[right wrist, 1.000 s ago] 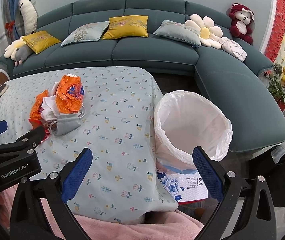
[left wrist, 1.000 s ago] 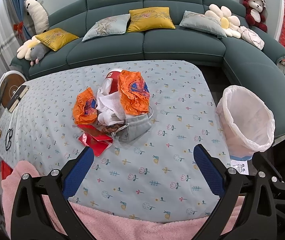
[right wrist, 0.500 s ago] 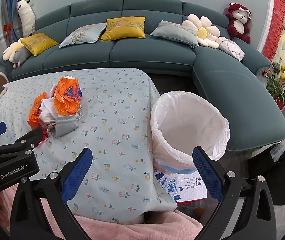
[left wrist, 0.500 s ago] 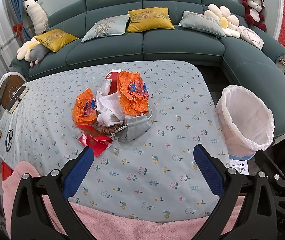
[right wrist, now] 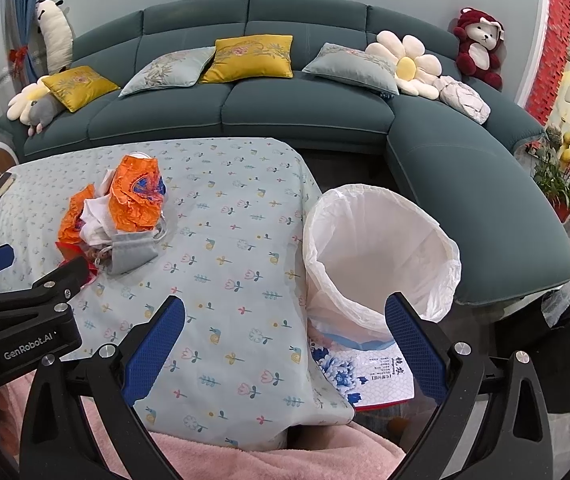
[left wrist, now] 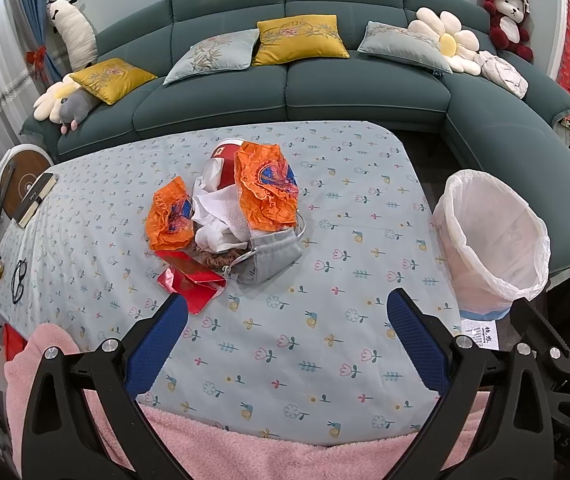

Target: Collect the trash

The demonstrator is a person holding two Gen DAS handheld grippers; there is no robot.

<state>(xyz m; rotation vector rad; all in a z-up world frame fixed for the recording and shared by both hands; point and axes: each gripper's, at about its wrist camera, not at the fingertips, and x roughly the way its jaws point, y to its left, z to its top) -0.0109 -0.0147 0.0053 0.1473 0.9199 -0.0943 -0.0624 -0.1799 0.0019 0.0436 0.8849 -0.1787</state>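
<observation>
Both hand-held grippers hang released above the table, empty.

The left hand-held gripper (left wrist: 285, 338) has its jaws spread wide below the trash pile (left wrist: 229, 220), which lies at mid-frame on the flowered table (left wrist: 325, 360). The right hand-held gripper (right wrist: 285, 338) gapes likewise, its right finger before the white-lined bin (right wrist: 377, 256) standing just beside the table's right edge.

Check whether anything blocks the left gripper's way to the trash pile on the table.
Nothing visible does. Only bare tablecloth lies between the open left gripper and the trash pile; the red wrapper at its near edge comes first.
</observation>
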